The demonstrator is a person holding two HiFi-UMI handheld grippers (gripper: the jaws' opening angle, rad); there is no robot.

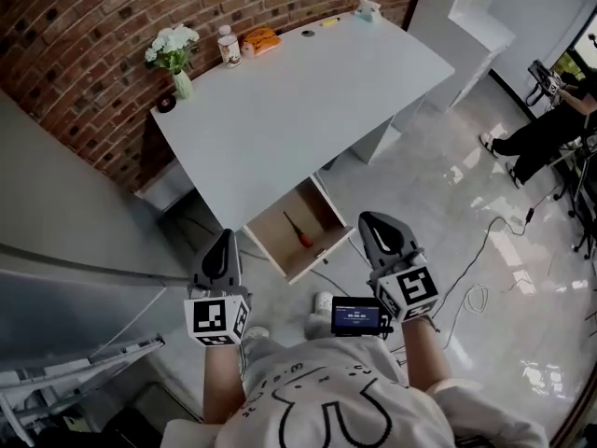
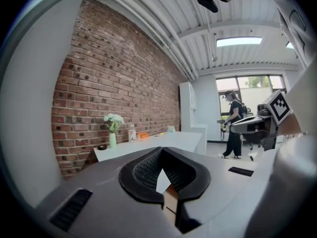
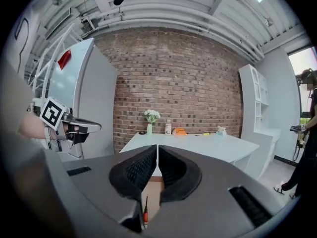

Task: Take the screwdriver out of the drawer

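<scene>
Only one screwdriver [image 1: 298, 229], one drawer [image 1: 319, 255], left gripper [image 1: 224, 234], right gripper [image 1: 378, 217], both closed

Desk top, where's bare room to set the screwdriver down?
The desk is bare across its middle and front, from the open drawer back toward the brick wall. Crowded only along that wall: vase, bottle, orange item.

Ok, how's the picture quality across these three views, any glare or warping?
Head view: the lens bows the brick wall and desk edges, and the glossy floor shows bright glare. Left gripper view: the ceiling light is blown out and the corners are dark. Right gripper view: the ceiling curves, but the screwdriver shows clearly.
</scene>
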